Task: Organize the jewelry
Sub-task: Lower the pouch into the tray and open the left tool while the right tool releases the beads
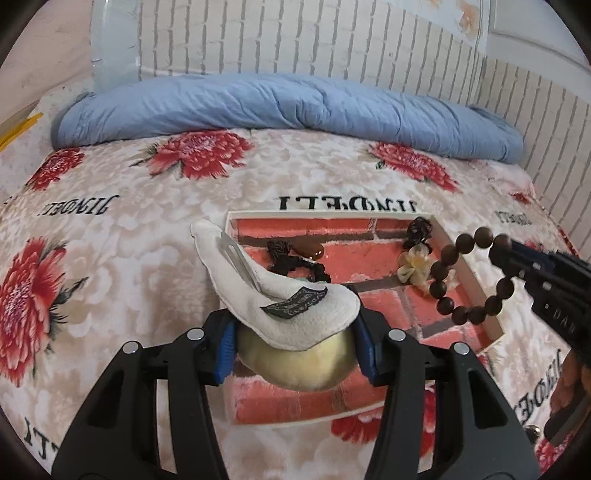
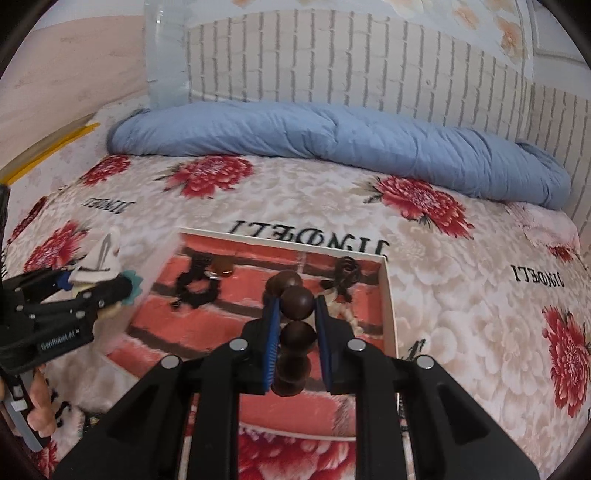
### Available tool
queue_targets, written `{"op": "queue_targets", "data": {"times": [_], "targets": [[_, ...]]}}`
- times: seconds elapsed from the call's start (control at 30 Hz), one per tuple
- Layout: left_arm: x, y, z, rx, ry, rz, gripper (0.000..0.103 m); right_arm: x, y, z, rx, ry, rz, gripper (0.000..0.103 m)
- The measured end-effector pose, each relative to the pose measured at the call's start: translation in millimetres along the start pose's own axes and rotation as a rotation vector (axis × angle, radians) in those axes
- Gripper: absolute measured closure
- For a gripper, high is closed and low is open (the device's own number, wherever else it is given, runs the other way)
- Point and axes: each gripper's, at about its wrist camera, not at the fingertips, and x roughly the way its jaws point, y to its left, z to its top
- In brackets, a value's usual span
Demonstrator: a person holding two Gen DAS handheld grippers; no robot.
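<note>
A shallow box (image 1: 476,295) with a red brick-pattern lining lies on the floral bedspread; it also shows in the right wrist view (image 2: 388,295). My left gripper (image 1: 295,350) is shut on a plush hair clip (image 1: 295,314), white felt over a yellow body with a metal clasp, held over the box's near left part. My right gripper (image 2: 295,314) is shut on a dark wooden bead bracelet (image 2: 295,302), which hangs above the box's right side (image 1: 469,273). Inside the box lie a black cord with an amber stone (image 1: 295,258) and a black hair tie with a cream flower (image 1: 413,258).
A rolled blue quilt (image 1: 288,107) lies across the bed's far side against a white brick-pattern wall (image 1: 295,33). The bedspread (image 1: 110,221) surrounds the box on all sides. A hand (image 2: 37,406) holds the left gripper's handle.
</note>
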Motion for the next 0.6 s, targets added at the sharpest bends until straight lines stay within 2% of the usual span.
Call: {"op": "queue_targets", "data": {"times": [0.23,0.4,0.6], "targets": [[44,2,-11,-0.024,0.058,-0.010,0.052,44,-23,-18,0.026,0.039,-0.052,0.084],[60,2,-14,-0.033,0.078,-0.016,0.052,56,-38,-23,0.065,0.049,-0.064,0.084],[73,4,-16,-0.040,0.101,-0.021,0.052,79,-39,-31,0.046,0.093,-0.084,0.083]]}}
